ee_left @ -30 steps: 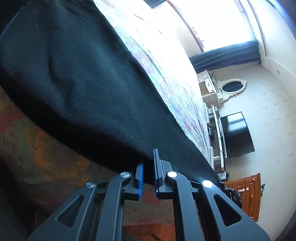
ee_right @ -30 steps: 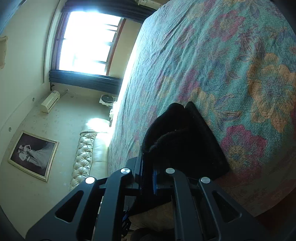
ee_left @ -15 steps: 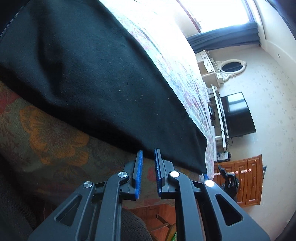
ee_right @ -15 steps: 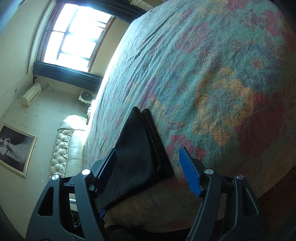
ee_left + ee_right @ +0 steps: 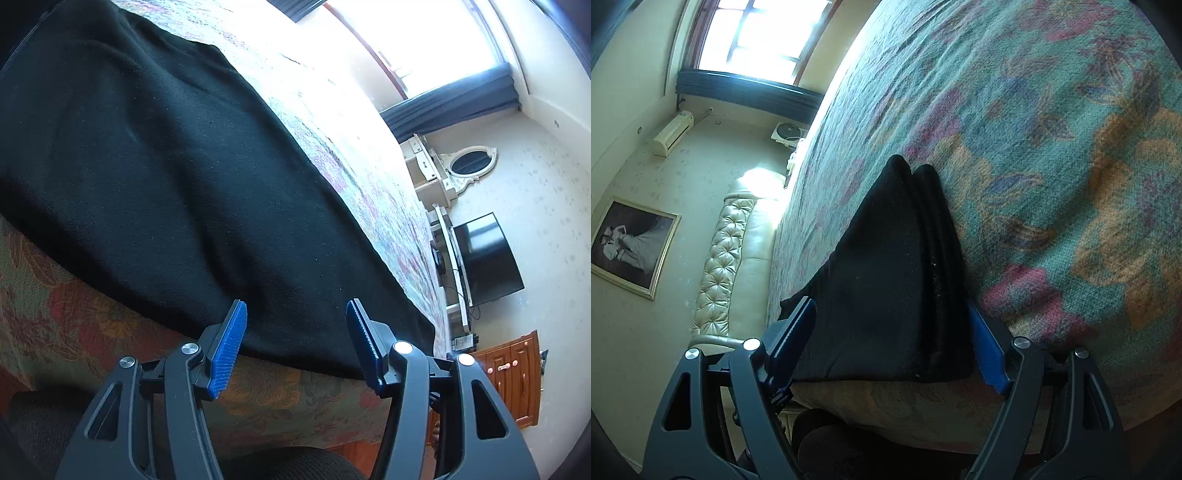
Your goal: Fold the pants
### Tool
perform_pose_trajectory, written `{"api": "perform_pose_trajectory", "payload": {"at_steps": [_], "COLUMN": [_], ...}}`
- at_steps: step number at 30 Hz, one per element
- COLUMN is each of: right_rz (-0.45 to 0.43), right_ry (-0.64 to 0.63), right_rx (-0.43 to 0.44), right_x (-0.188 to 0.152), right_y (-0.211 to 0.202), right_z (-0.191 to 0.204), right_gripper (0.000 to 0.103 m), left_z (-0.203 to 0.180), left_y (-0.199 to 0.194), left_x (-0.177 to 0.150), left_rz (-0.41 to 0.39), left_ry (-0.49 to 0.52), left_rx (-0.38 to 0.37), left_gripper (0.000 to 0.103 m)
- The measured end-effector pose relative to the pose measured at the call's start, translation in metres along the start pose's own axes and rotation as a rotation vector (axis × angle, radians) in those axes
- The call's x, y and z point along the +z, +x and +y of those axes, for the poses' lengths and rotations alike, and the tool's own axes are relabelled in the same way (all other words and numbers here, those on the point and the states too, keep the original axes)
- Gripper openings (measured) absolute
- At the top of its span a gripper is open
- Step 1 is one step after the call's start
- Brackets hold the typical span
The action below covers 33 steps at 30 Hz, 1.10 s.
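Black pants (image 5: 177, 177) lie folded ahead of left gripper (image 5: 295, 347) and right gripper (image 5: 890, 350), both spread, empty; folding looks nearly done

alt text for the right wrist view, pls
Folded black pants lie on a floral bedspread, framed by the open right claw with blue pads on either side. Behind: a bright window, tufted headboard and framed photo.

We see a floral bedspread (image 5: 1052, 129) covering the bed, black pants (image 5: 166, 166) (folded) lying at its lower edge.
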State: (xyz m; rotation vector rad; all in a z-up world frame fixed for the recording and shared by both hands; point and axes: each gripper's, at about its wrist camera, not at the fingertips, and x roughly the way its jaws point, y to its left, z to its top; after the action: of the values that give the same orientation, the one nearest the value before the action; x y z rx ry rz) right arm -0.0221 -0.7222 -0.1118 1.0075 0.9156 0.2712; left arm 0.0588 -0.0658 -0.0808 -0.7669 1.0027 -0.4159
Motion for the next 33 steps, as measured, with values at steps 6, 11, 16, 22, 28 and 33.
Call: {"api": "perform_pose_trajectory", "payload": {"at_steps": [6,11,16,22,28,33], "right_rz": [0.024,-0.005,-0.071,-0.005,0.155,0.228], "right_ry": [-0.008,0.007,0.093,0.044,-0.036,-0.045], "right_rx": [-0.038,-0.029,0.103,0.06,0.082,-0.001], "right_x": [0.001,0.005,0.019,0.053,0.064,0.053], "right_y": [0.014,0.007,-0.019,-0.008,0.037,0.06], "right_z": [0.006,-0.014,-0.028,-0.03,-0.005,0.002], "right_gripper": [0.025,0.02,0.053,0.063,0.062,0.015], "left_z": [-0.01,-0.006,-0.001,0.005,0.018,0.032], "left_y": [0.003,0.004,-0.002,-0.016,-0.025,-0.033], "left_x": [-0.006,0.002,0.01,0.021,0.029,0.04], "left_rz": [0.023,0.074,0.101,0.056,0.014,0.002], "left_ry": [0.075,0.044,0.048,0.069,0.038,0.055], "left_rx": [-0.021,-0.065,-0.084,-0.094,-0.09,-0.015], "left_gripper": [0.062,0.062,0.062,0.068,0.068,0.078]}}
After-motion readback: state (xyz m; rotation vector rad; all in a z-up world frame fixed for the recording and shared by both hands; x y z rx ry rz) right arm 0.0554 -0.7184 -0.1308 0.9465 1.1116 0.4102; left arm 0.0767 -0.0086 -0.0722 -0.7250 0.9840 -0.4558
